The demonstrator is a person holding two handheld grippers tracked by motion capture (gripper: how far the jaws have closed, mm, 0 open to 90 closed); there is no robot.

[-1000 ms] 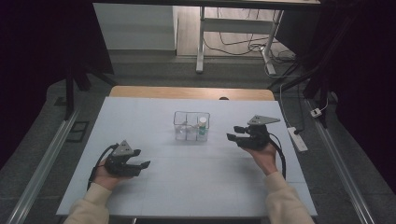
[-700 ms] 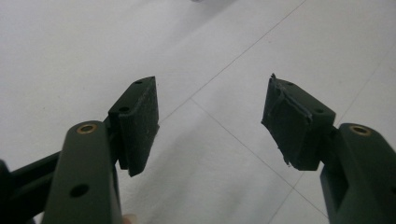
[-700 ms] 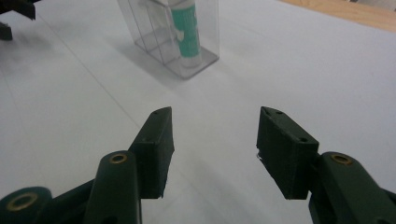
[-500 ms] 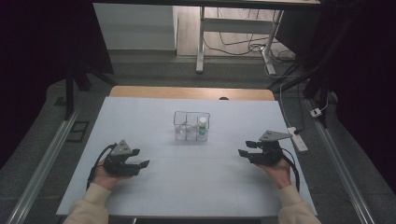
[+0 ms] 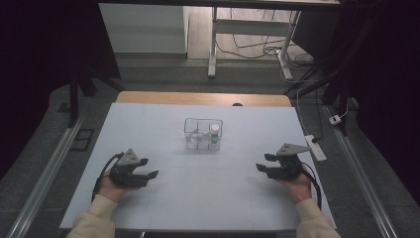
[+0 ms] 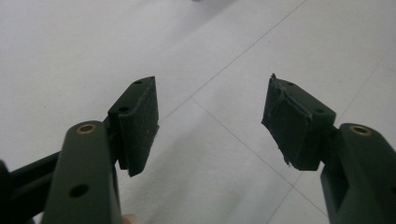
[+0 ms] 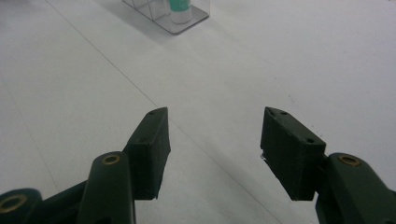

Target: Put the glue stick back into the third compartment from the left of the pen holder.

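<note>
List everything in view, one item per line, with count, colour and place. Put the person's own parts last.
clear box: one, see-through, divided into compartments, middle of the table toward its far side.
small bottle: one, white with a green band, upright in the box's right compartment.
table: one, pale grey top with a wooden strip at the far edge.
power strip: one, white, on the floor right of the table.
frame legs: white, on the floor beyond the table, among loose cables.
left gripper: one, black, near left of the table, jaws open on nothing.
right gripper: one, black, near right of the table, jaws just opening wider, nothing between them.
sleeves: two, cream, bottom edge.
</note>
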